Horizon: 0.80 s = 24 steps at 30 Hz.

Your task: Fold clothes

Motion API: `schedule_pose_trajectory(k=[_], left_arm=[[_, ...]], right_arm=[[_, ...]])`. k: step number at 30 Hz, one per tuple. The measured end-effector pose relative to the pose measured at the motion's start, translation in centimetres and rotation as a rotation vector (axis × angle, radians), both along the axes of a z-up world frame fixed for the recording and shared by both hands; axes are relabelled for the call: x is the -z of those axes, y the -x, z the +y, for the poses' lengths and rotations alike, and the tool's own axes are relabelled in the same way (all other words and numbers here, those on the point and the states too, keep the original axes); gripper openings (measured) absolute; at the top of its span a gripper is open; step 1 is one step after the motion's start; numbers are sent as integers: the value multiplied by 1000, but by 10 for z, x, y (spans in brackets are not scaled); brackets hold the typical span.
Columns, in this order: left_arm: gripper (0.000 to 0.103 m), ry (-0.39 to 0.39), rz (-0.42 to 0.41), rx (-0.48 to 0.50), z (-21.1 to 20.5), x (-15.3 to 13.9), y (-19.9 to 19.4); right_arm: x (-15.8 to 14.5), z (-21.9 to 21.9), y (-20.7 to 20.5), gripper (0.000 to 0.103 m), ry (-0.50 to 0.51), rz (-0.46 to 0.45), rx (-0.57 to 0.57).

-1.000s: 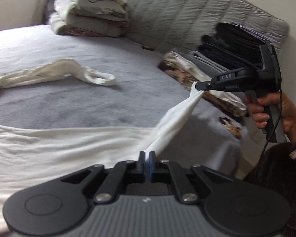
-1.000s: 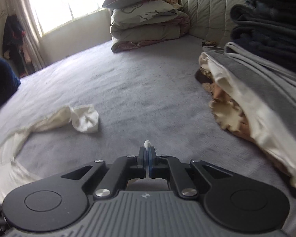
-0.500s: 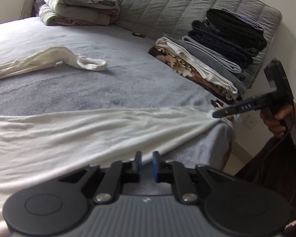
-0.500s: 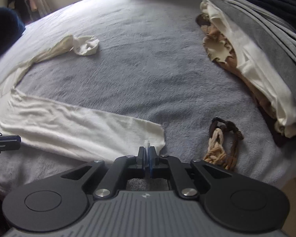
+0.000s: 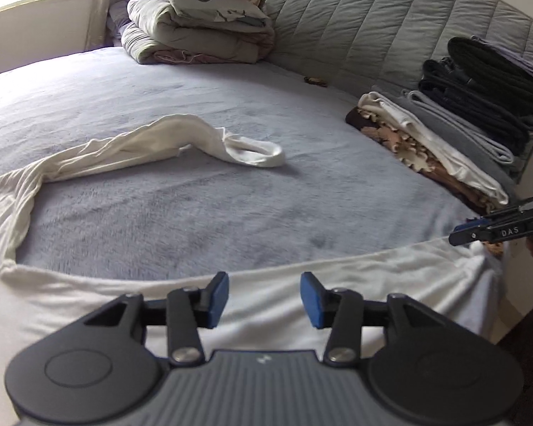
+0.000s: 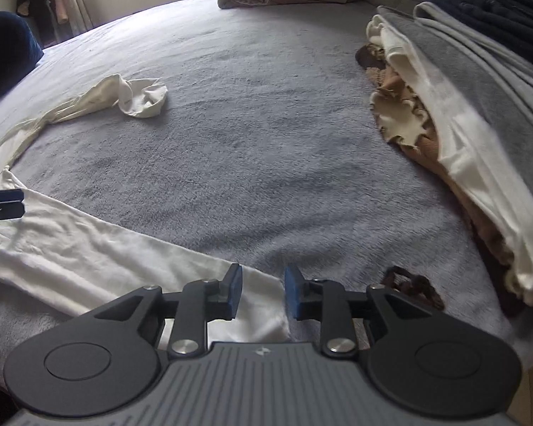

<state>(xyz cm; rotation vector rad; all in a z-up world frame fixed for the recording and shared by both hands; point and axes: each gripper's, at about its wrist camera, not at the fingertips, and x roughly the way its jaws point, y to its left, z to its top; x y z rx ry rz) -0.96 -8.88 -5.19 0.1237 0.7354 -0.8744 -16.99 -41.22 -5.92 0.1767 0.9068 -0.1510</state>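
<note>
Left tongs (image 5: pixel 264 300) just opening, right tongs (image 6: pixel 263 293) too

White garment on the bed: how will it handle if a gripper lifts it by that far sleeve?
Probably floppy: the white garment lies flat in soft wrinkles, and its far sleeve curls loosely with a bunched cuff. Likely light, as the fabric looks thin. Lifted at one point it would probably sag and trail, perhaps dragging on the fuzzy grey bedspread rather than sliding freely.

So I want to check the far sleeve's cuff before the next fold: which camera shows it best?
The left wrist view: the cuff lies near centre, its opening seen as a clear loop on the grey blanket. The right wrist view shows the same cuff smaller, off to the left and crumpled.
</note>
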Motion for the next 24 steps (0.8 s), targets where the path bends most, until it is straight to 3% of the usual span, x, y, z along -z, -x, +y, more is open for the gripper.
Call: schedule_pose_trajectory(k=[4,11,17,22,24], left_arm=[[58,-53,-26,34,-12,6,-11],[58,-118,-63,83,-26,15,-14],[60,-115,-57,91,-25,15,-17],[64,-113,-74,87,-29,20,-14],[61,-109,-81,80,-29,20,-13]], right_arm=[[5,3,-8,29,27,1,-36],[8,11,-6,28,71,14,-121],[7,6,2,28,74,-3,-129],[15,18,-1,28,151,11,-184],[15,23,-1,20,180,9,-207]])
